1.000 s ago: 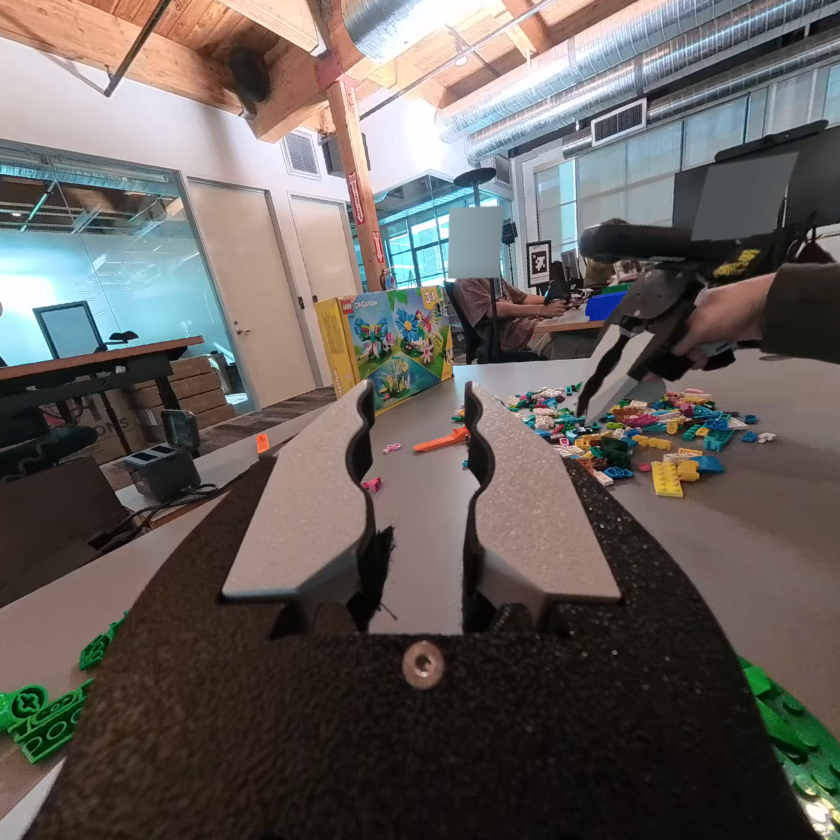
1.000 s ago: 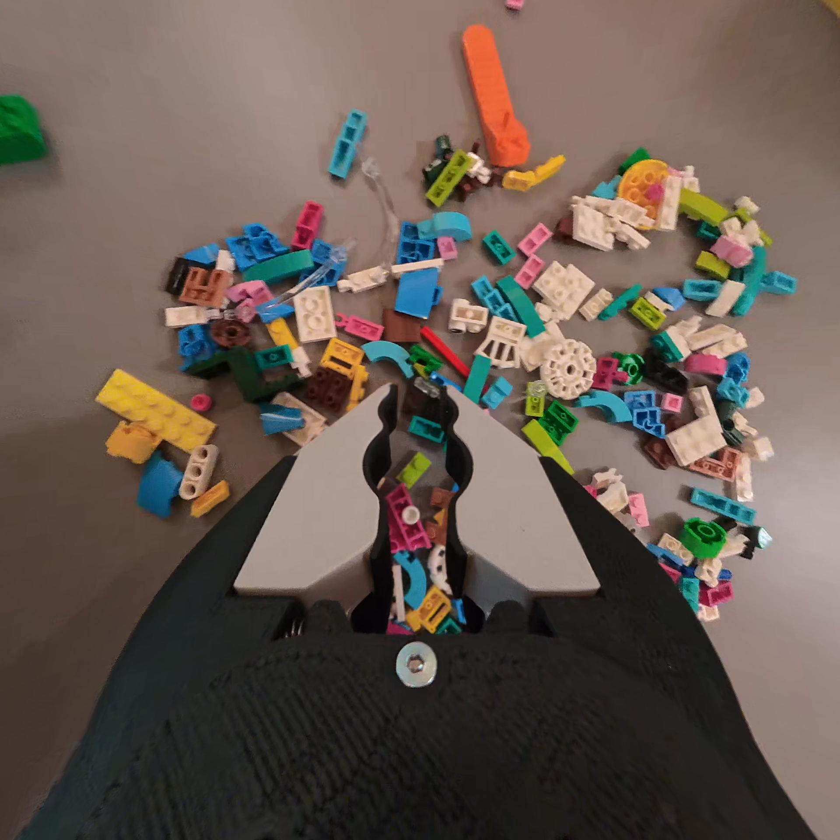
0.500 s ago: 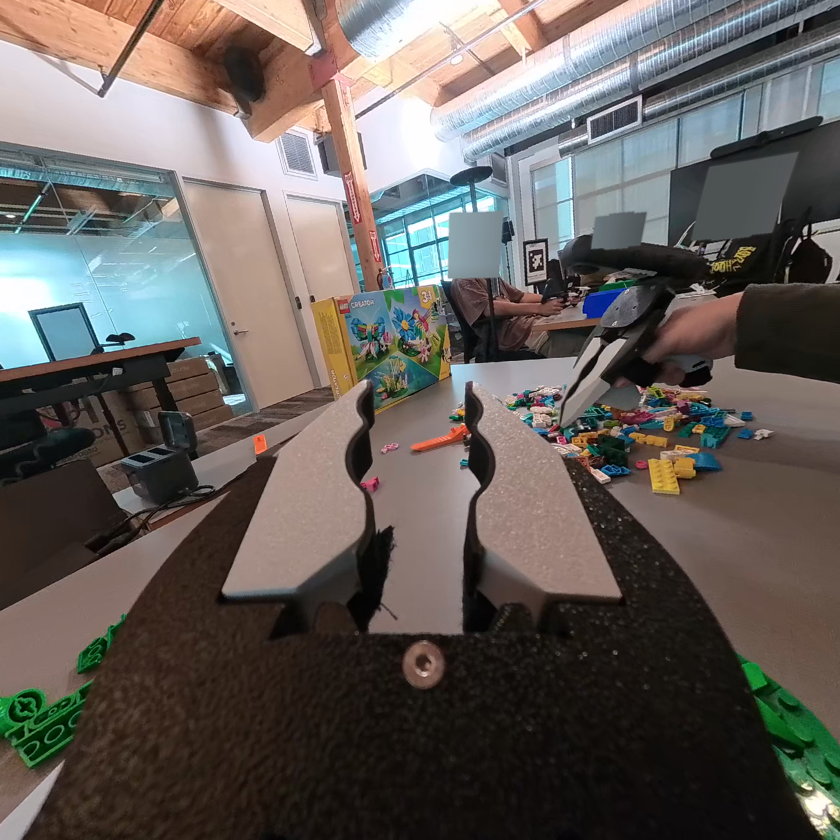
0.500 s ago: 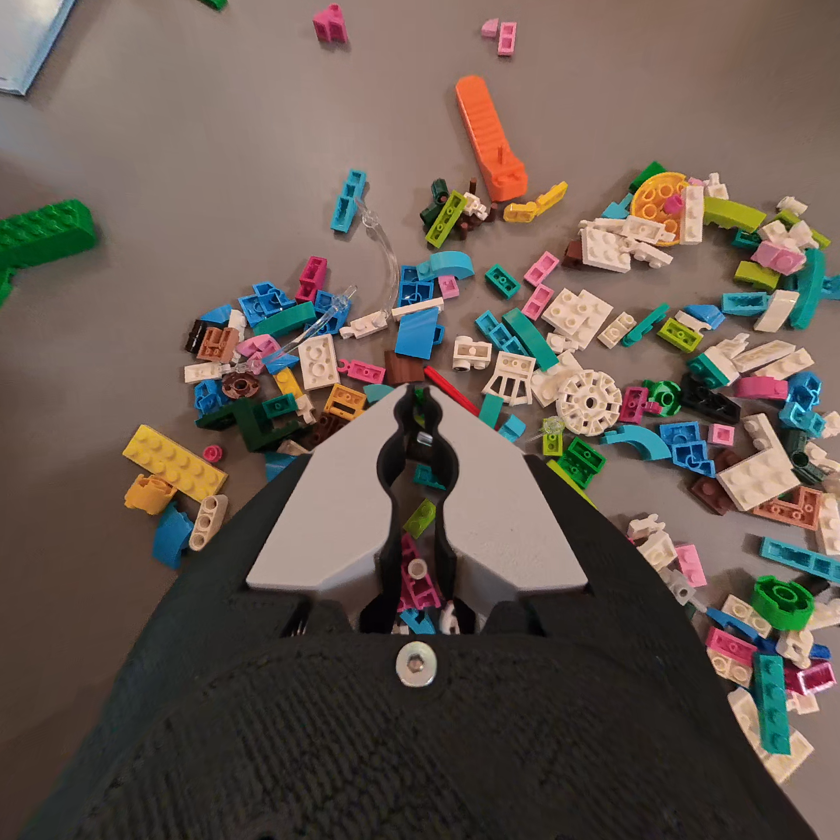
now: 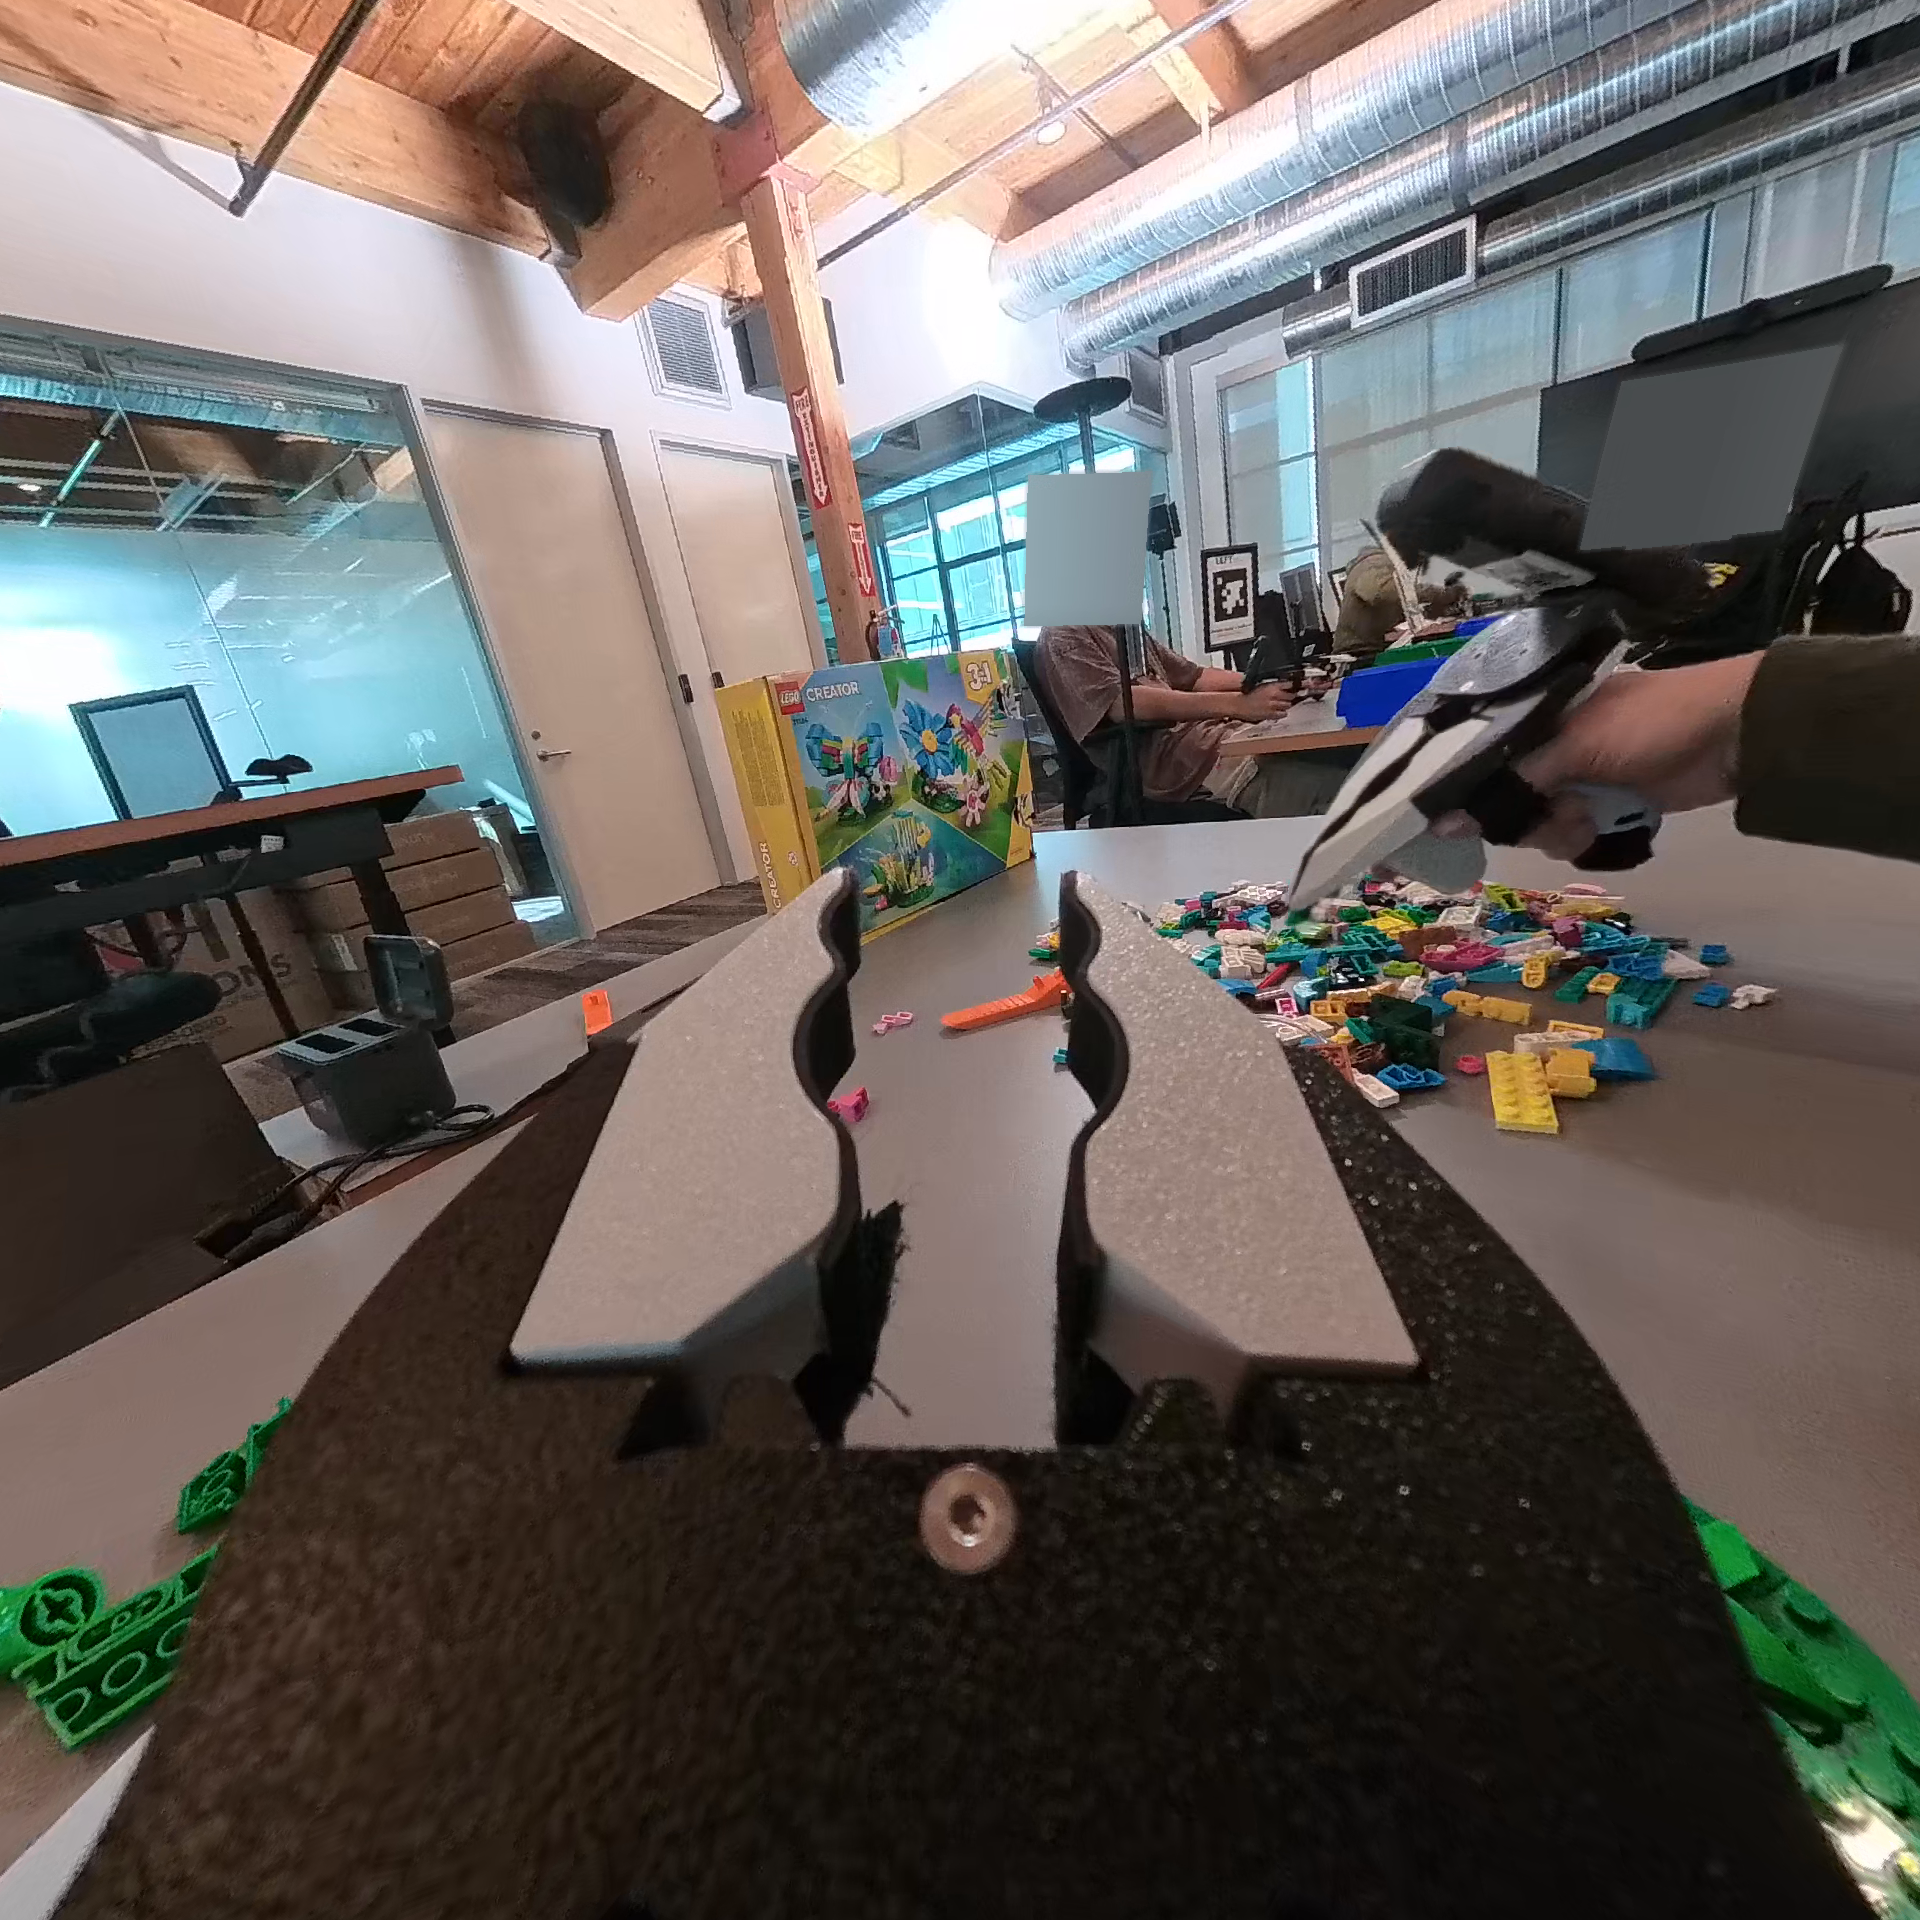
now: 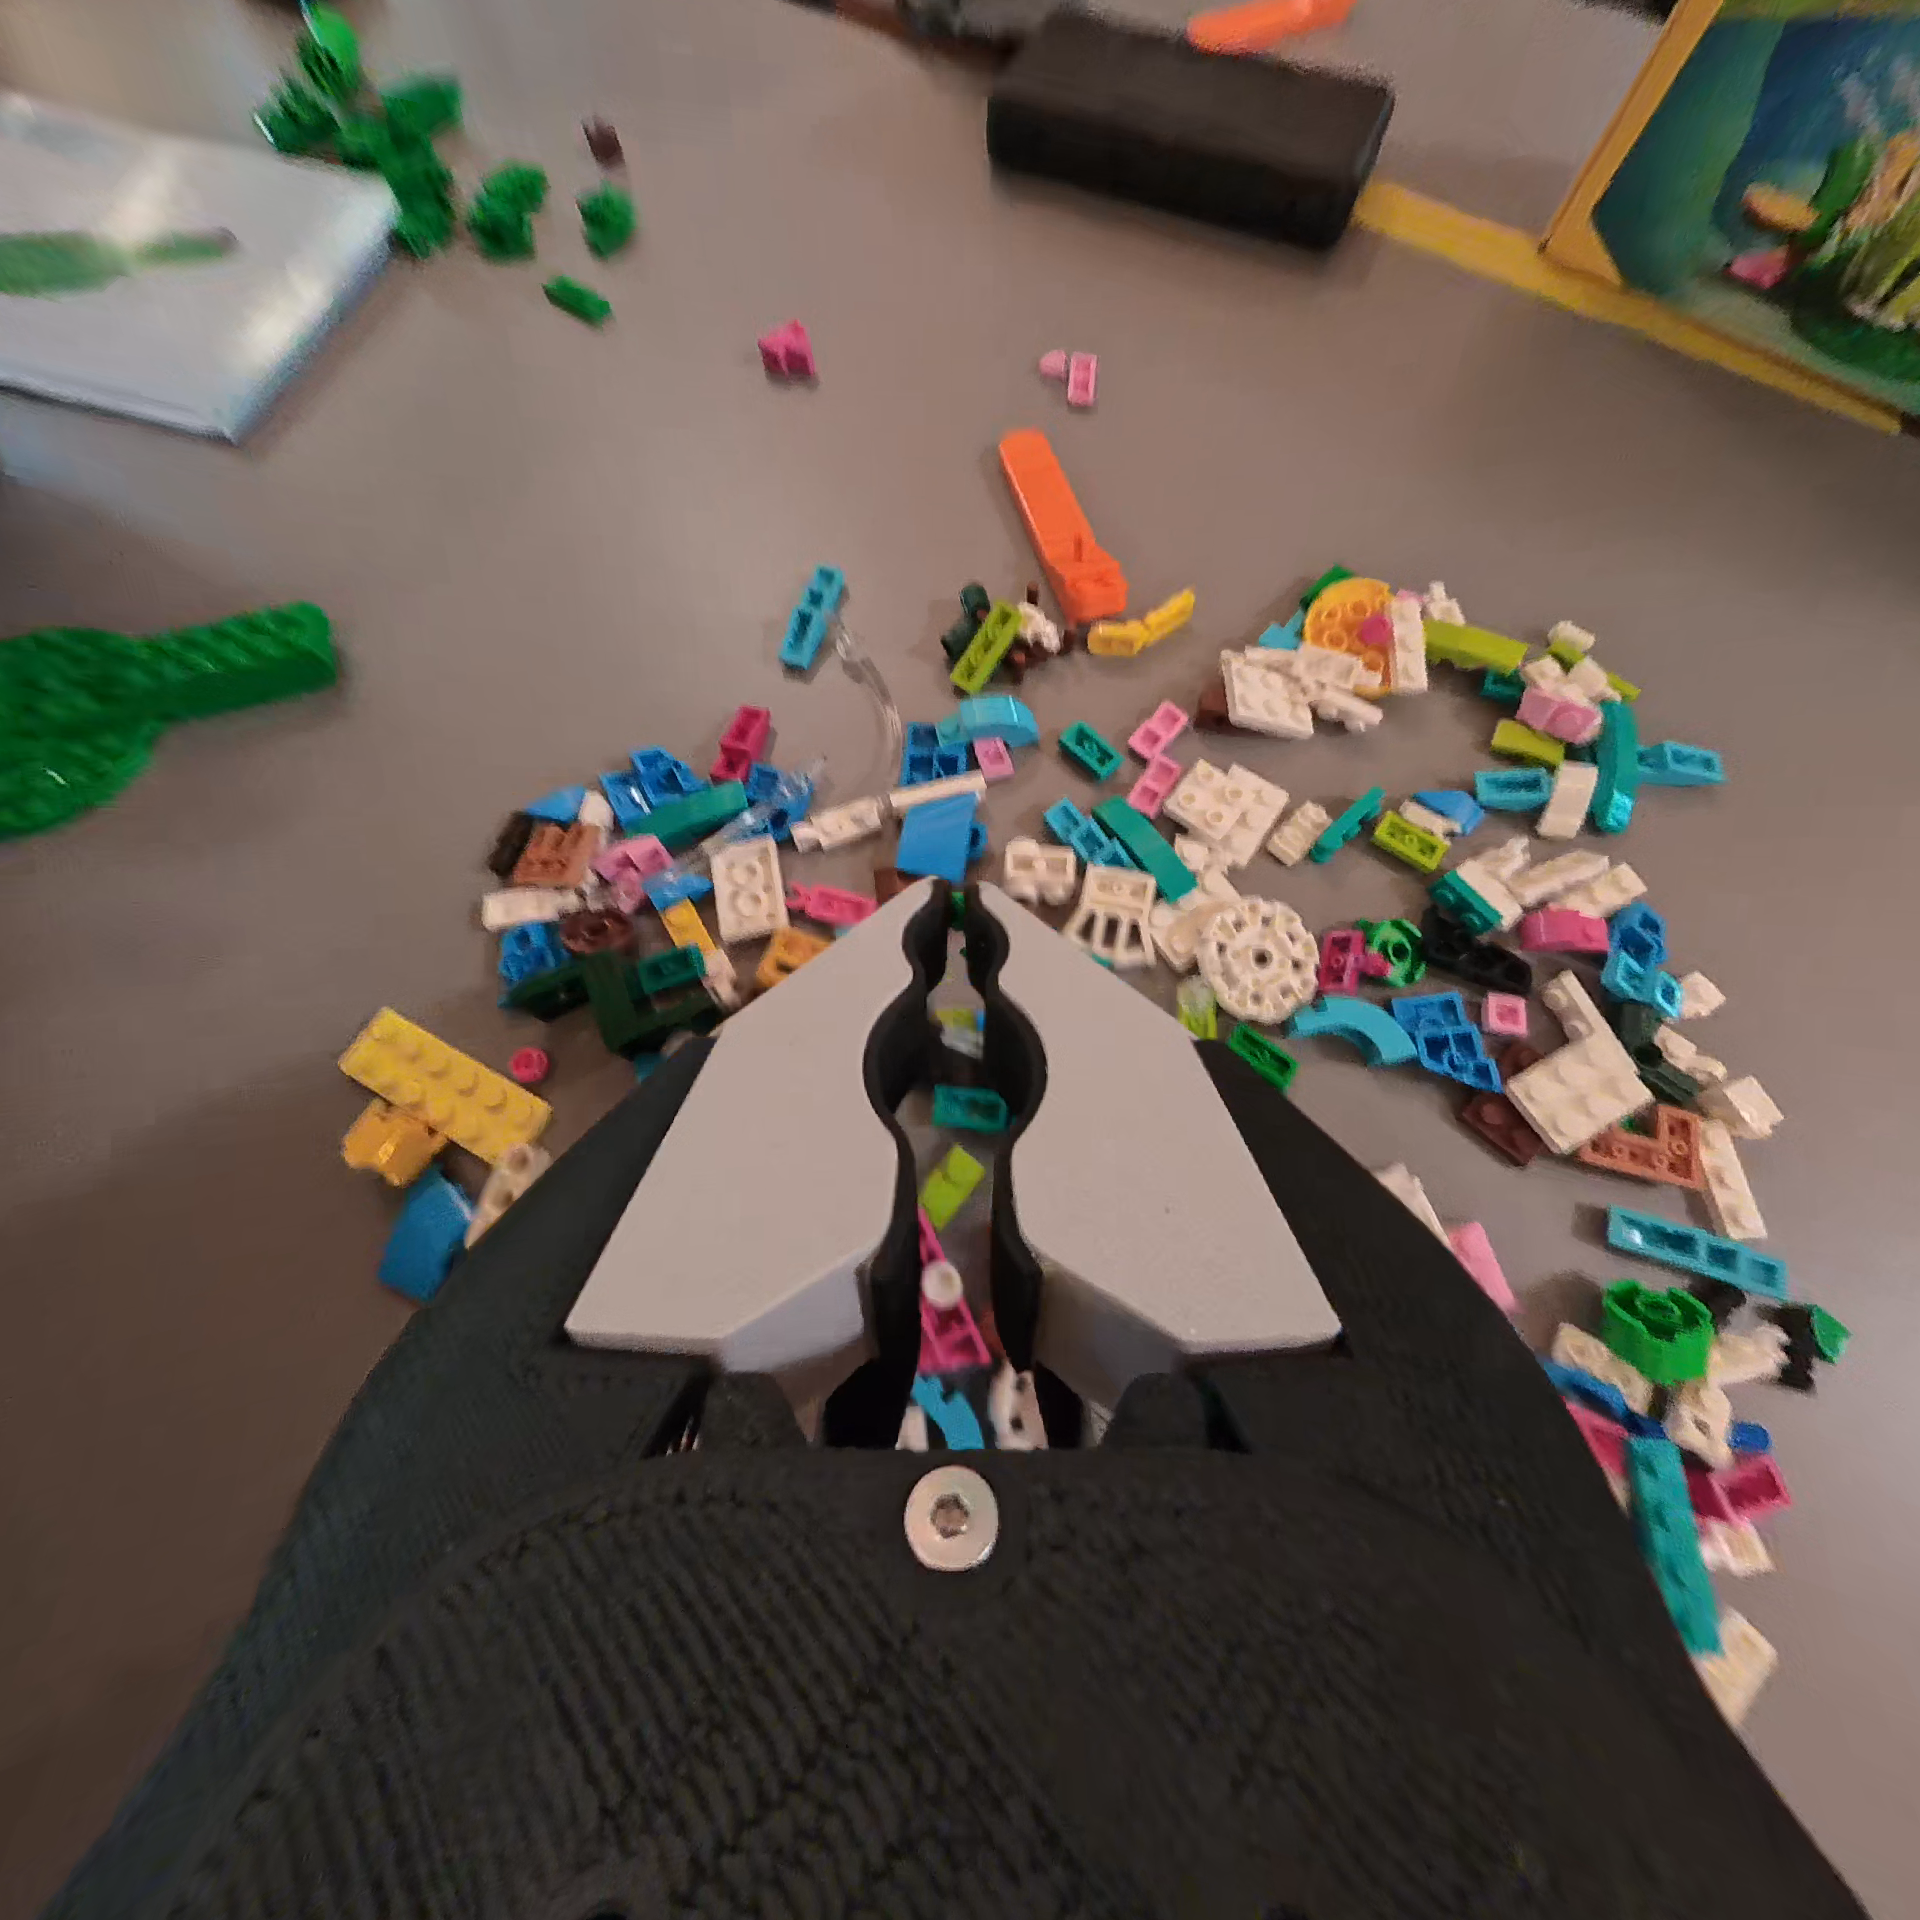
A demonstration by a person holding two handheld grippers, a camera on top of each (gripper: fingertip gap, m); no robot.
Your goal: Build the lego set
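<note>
A pile of small mixed-colour Lego pieces (image 6: 1143, 831) lies on the grey table (image 6: 520, 468); it also shows in the left wrist view (image 5: 1434, 977). My right gripper (image 6: 958, 902) is over the pile's near-left part, with its tips pinched on a small green piece. In the left wrist view a hand holds it tip-down (image 5: 1299, 914), the green bit at its point. My left gripper (image 5: 956, 914) is open and empty, low over bare table left of the pile. A green plate build (image 6: 125, 686) lies to the left.
An orange brick separator (image 6: 1060, 530) lies beyond the pile. The Lego box (image 5: 894, 779) stands at the back. A booklet (image 6: 156, 301) and loose green pieces (image 6: 416, 177) lie far left. A long yellow brick (image 6: 442, 1086) lies at the pile's near-left. A person sits at a desk behind. Across from one pair of fingers to the other is roughly 25 cm. The long yellow brick (image 6: 442, 1086) is about 12 cm from my right fingertips and 20 cm from my left. Look for it in the left wrist view (image 5: 1513, 1086) too.
My right gripper has gone from open to shut, pinching a small green piece, and has pulled back so more of the table shows. My left gripper has stayed put.
</note>
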